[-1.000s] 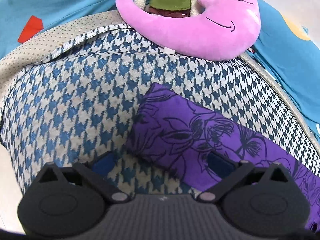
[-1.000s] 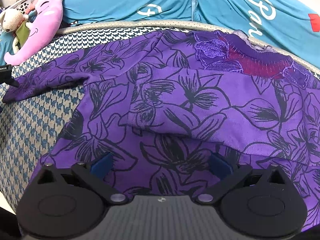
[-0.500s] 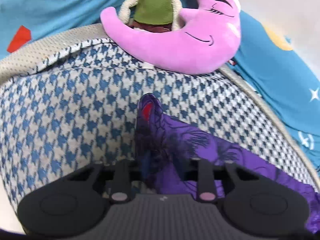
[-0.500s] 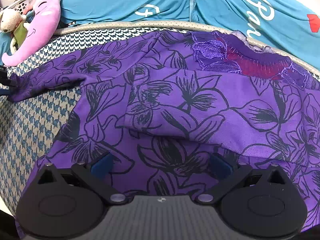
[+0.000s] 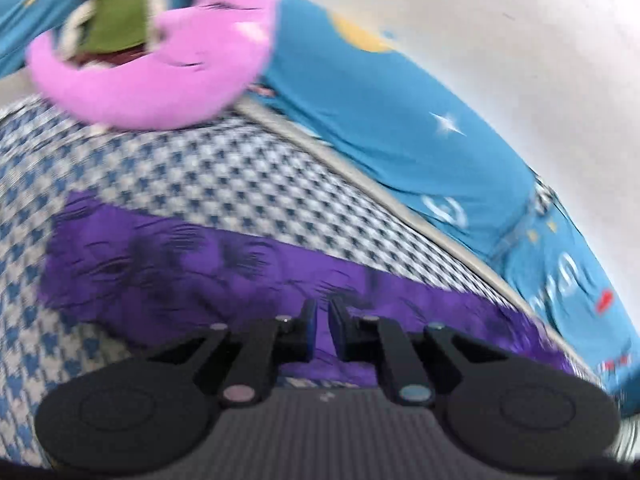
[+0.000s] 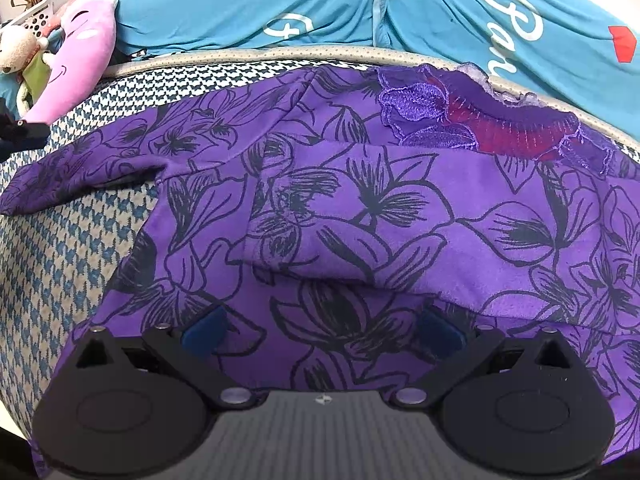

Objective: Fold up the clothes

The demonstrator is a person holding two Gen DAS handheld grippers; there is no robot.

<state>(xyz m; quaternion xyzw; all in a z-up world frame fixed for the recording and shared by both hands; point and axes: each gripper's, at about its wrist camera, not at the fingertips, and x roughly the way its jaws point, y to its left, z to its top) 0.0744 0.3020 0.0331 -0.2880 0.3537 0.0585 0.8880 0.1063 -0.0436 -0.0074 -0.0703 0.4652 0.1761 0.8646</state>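
A purple top with black flower print lies spread on the houndstooth mattress, its lace collar at the far side. One sleeve stretches out to the left. In the left wrist view that sleeve runs across the frame, blurred by motion. My left gripper is shut on the sleeve cloth, the pads almost touching. My right gripper hovers open low over the front part of the top, nothing between its blue pads.
A pink moon plush and a bear in a green shirt sit at the mattress's far left corner. Blue printed bedding lies behind the mattress edge. A white basket stands beyond the plush.
My left gripper went from open over the sleeve end to shut on it, then swung right with the cloth. The right gripper and the body of the top have barely moved.
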